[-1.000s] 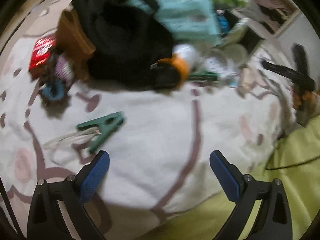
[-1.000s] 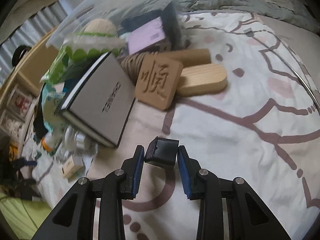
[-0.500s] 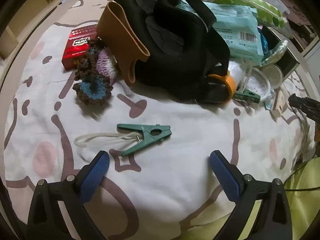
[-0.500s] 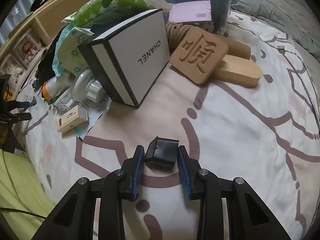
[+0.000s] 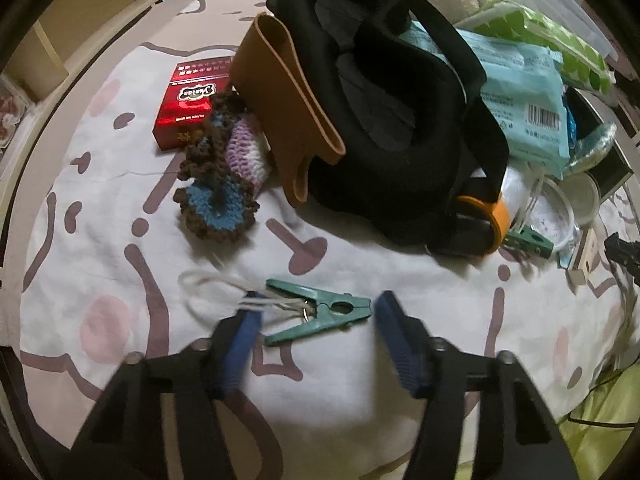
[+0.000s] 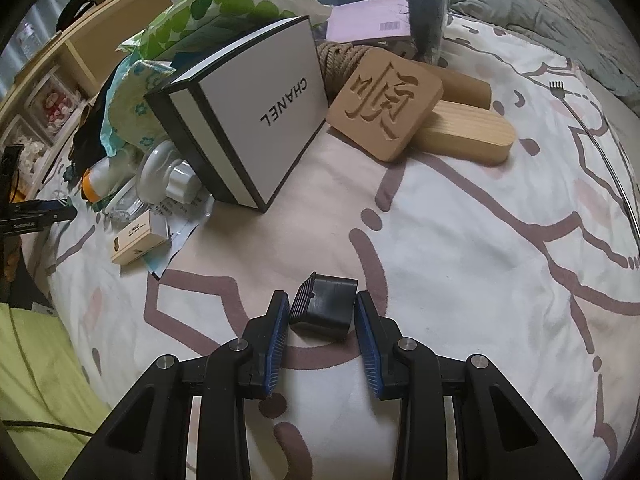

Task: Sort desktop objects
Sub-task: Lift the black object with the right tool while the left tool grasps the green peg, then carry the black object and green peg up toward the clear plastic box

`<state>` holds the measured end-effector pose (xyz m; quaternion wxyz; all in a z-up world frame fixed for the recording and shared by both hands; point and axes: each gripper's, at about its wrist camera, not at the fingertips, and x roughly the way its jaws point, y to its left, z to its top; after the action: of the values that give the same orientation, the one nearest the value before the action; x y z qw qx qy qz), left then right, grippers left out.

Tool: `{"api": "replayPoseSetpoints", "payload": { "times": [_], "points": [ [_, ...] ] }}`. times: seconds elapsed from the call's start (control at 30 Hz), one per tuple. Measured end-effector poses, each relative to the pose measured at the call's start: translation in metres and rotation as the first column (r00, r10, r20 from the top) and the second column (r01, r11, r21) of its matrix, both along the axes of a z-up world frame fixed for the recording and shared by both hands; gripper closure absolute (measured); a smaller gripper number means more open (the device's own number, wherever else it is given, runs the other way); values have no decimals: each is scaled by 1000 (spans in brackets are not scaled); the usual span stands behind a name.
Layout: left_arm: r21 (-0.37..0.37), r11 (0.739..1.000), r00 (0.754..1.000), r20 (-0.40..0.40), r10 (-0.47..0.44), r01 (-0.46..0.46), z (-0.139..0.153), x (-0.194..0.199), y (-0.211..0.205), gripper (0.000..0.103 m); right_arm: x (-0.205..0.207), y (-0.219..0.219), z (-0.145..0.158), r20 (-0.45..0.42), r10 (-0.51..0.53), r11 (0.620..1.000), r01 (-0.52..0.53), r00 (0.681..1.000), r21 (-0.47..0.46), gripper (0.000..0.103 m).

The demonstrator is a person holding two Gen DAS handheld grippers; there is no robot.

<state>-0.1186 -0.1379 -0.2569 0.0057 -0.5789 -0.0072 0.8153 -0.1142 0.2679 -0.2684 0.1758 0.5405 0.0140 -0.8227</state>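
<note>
The left tongs [image 5: 316, 320] stand spread wide, straddling a green plastic clothespin [image 5: 318, 314] with a white cord loop [image 5: 212, 292] that lies on the patterned white bedsheet [image 5: 120, 240]. The right tongs [image 6: 322, 316] grasp a small black ribbed plastic cap [image 6: 325, 307] just above the bedsheet, near a white black-edged box [image 6: 256, 120].

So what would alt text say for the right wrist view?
Blue-padded tongs bracket a small black ribbed cap above a patterned white bedsheet. Behind them are a tilted white Chanel box and a carved wooden tile.
</note>
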Motion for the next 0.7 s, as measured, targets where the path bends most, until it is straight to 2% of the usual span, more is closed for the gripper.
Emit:
{"api": "replayPoseSetpoints", "payload": {
  "times": [0.43,0.7],
  "points": [
    [-7,1000,1000,-16,-22,22,11,4,0,52,2,17,2,-20,-44,999,43,999,-7,69],
    [-2,1000,998,-65,2,-2,28,9,-9,52,4,30,12,-55,-84,996,83,995,-27,69]
  ]
}}
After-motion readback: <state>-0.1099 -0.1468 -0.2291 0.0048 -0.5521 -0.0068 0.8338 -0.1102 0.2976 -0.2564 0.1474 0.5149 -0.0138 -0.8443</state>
